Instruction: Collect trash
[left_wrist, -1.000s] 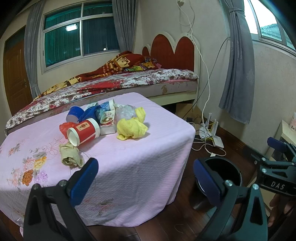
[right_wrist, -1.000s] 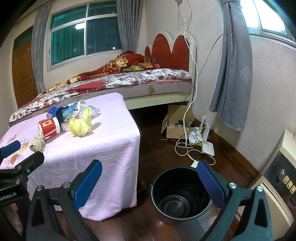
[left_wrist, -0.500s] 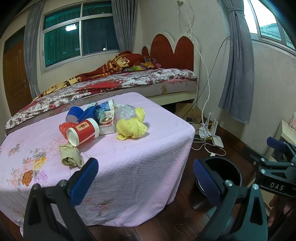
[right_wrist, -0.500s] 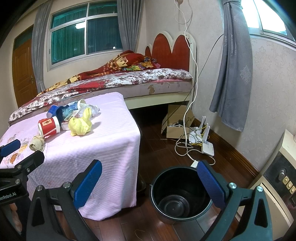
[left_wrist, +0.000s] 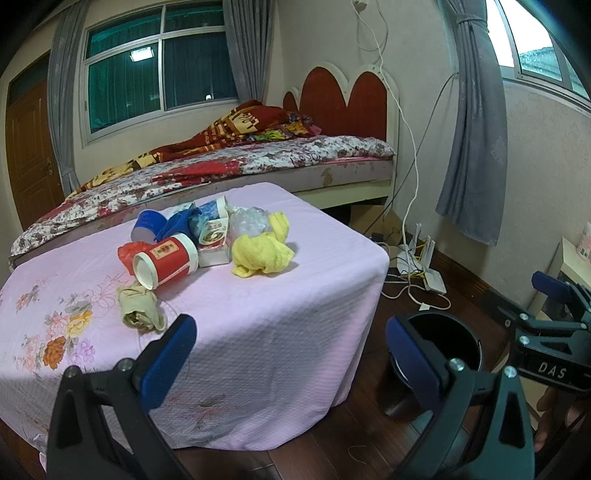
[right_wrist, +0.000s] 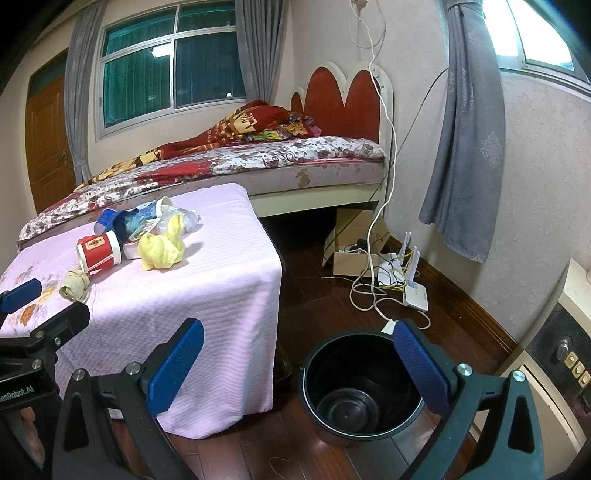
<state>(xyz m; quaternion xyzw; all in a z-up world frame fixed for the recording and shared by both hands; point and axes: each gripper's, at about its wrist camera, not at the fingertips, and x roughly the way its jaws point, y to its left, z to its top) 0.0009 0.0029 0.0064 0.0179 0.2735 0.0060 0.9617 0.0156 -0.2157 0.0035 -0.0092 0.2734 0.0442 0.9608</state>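
While your left gripper (left_wrist: 288, 354) hangs low in the left wrist view with its blue pads spread wide and nothing between them, the pink-clothed table (left_wrist: 258, 317) fills the middle and left of that frame, its right edge dropping off to dark wood floor (right_wrist: 314, 280). Your right gripper (right_wrist: 299, 362) is likewise wide apart and empty, framing the black bucket (right_wrist: 354, 391) that stands on the floor at lower centre of the right wrist view, just beside the table's hanging cloth. You have the trash heaped near the table's far side, centre left in the left wrist view: a red paper cup (left_wrist: 166, 260) on its side, a yellow cloth (left_wrist: 264, 253) to its right, a blue cup (left_wrist: 147, 226) behind, a small printed carton (left_wrist: 214, 242) between them, clear crumpled plastic (left_wrist: 249, 219), and a beige wad (left_wrist: 138, 308) nearest you. Bare cloth lies between that heap and the table's near and right edges. Beyond the bucket, white cables and a router (right_wrist: 415, 293) sprawl over the floor toward the wall at right. You can read "DAS" on the right gripper's body at the right edge of the left wrist view, and "enRobot.AI" on the left gripper's at the lower left of the right wrist view; the cup's label is too small to read.
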